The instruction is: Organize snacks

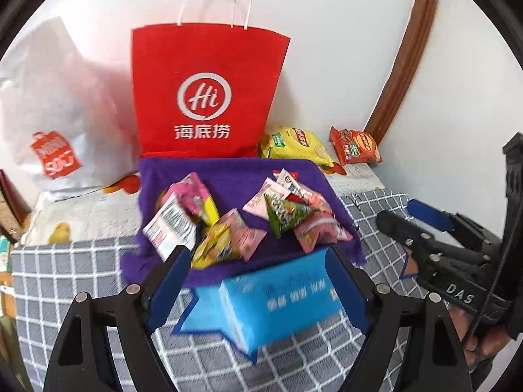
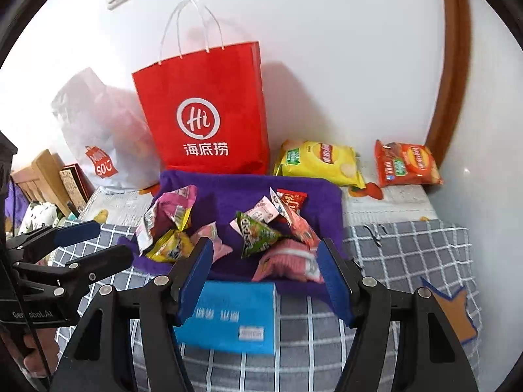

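Several small snack packets (image 1: 228,219) lie piled on a purple cloth (image 1: 228,170), also in the right wrist view (image 2: 248,196). A blue box (image 1: 281,300) lies in front of the cloth, between the jaws of my open left gripper (image 1: 258,261); in the right wrist view the box (image 2: 228,317) sits low between the blue pads. My right gripper (image 2: 264,254) is open and empty, facing the pink and green packets (image 2: 261,235). A red paper bag (image 1: 206,91) stands behind the cloth. A yellow chip bag (image 2: 320,161) and a red chip bag (image 2: 407,165) lie at the back right.
A white plastic bag (image 1: 59,114) leans on the wall at the back left. The surface is a grey checked cloth (image 2: 408,254) with a blue-edged orange patch (image 2: 454,310). A brown wooden frame (image 1: 408,49) runs up the right wall. Boxes and clutter (image 2: 49,176) sit at the far left.
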